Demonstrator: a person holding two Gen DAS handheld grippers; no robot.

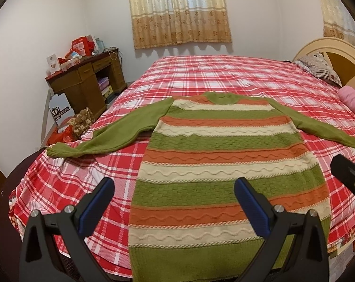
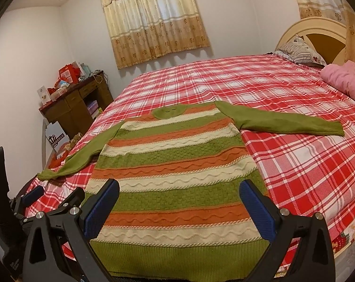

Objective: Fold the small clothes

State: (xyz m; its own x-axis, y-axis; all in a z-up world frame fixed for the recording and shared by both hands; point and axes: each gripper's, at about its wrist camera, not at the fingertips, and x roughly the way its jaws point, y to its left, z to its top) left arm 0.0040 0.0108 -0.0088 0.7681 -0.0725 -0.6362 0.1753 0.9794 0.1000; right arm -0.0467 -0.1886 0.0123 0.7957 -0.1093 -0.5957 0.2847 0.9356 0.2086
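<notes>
Hanging over the near end of the bed, the left gripper (image 1: 173, 196) is seen with its jaws spread wide and nothing held between them. The right gripper (image 2: 179, 198) is seen the same way, jaws wide apart and empty. Blue pads are fitted on the inside of the black fingers (image 1: 96, 203) of both. In the left wrist view, a bit of the right gripper is seen at the right edge; in the right wrist view, the left gripper (image 2: 32, 193) is seen low on the left.

Below and ahead of both sets of jaws, a knitted sweater (image 1: 222, 162) is laid flat on the bed (image 1: 224, 75). It is striped in green, orange and cream, with wavy lines knitted into the stripes. Its green hem is nearest the grippers and its round neck is pointed away from them. Both green sleeves are spread out to the sides. The cuff of the left sleeve (image 1: 90, 141) is laid near the left edge of the bed.

The bed is covered with a red and white checked sheet. A patterned pillow (image 2: 299, 50) and a pink blanket (image 2: 349, 82) are placed at the far right, by a cream headboard (image 2: 318, 29). A brown desk (image 1: 88, 80) piled with red boxes is set against the wall on the left. A tan curtain (image 1: 178, 11) is hung on the far wall.
</notes>
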